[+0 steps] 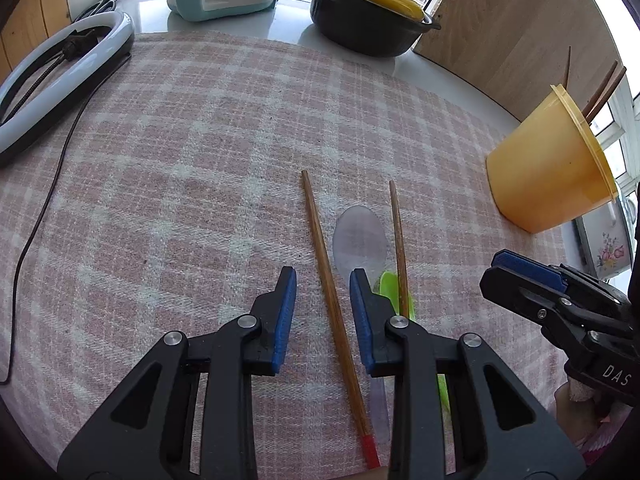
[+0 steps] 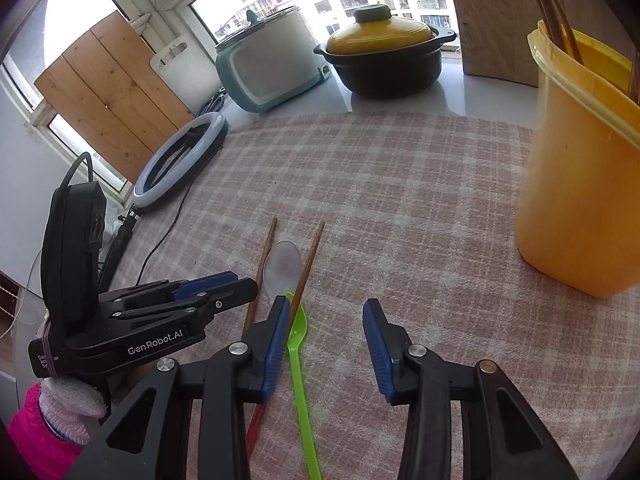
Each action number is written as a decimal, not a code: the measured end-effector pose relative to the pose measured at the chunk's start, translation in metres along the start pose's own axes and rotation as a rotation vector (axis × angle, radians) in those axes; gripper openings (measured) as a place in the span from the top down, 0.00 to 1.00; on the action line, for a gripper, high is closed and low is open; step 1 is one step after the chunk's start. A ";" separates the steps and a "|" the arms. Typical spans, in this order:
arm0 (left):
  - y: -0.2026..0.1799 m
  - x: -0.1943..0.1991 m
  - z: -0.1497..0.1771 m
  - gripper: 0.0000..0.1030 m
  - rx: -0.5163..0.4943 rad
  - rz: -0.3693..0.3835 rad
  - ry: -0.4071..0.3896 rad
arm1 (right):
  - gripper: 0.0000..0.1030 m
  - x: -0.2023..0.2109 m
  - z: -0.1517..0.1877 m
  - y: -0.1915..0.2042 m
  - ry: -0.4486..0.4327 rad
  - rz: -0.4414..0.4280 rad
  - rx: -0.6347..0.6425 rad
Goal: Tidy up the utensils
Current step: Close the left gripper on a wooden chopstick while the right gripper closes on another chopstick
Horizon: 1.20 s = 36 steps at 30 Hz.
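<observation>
1. While our left gripper (image 1: 323, 280) hangs open astride one chopstick (image 1: 329, 276), our right gripper (image 2: 326, 312) gapes empty.
2. Clear spoon (image 1: 359, 238), green spoon (image 2: 298, 344) and second chopstick (image 1: 399, 248) lie alongside on the plaid cloth (image 1: 200, 140).
3. We see the yellow holder (image 1: 548, 168) to the right; casserole pot (image 1: 370, 12) and ring light (image 1: 60, 80) behind.

Open cloth (image 2: 420, 200) left of cup (image 2: 576, 184)

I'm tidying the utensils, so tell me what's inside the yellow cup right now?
Wooden chopsticks stand in the yellow cup, their tops sticking out above the rim. The cup's wall hides their lower ends and anything else inside.
</observation>
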<state>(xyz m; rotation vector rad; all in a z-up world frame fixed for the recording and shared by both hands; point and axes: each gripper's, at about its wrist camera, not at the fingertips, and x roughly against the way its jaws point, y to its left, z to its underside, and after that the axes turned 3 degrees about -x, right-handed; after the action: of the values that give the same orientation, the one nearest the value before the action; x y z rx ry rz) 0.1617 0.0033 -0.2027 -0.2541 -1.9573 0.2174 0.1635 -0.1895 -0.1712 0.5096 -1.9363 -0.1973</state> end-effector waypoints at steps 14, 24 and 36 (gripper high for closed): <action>-0.006 -0.011 -0.005 0.83 -0.068 -0.054 -0.009 | 0.70 -0.037 -0.010 0.015 0.056 0.030 0.045; 0.000 -0.008 -0.001 0.90 -0.073 -0.058 -0.013 | 0.77 -0.055 -0.020 0.020 0.100 0.026 0.059; 0.006 -0.010 -0.003 0.89 -0.059 -0.089 0.025 | 0.88 -0.072 -0.031 0.019 0.174 0.002 0.051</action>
<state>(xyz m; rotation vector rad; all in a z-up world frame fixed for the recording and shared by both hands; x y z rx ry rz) 0.1685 0.0062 -0.2118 -0.2067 -1.9470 0.0988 0.2108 -0.1382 -0.2114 0.5414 -1.7757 -0.0990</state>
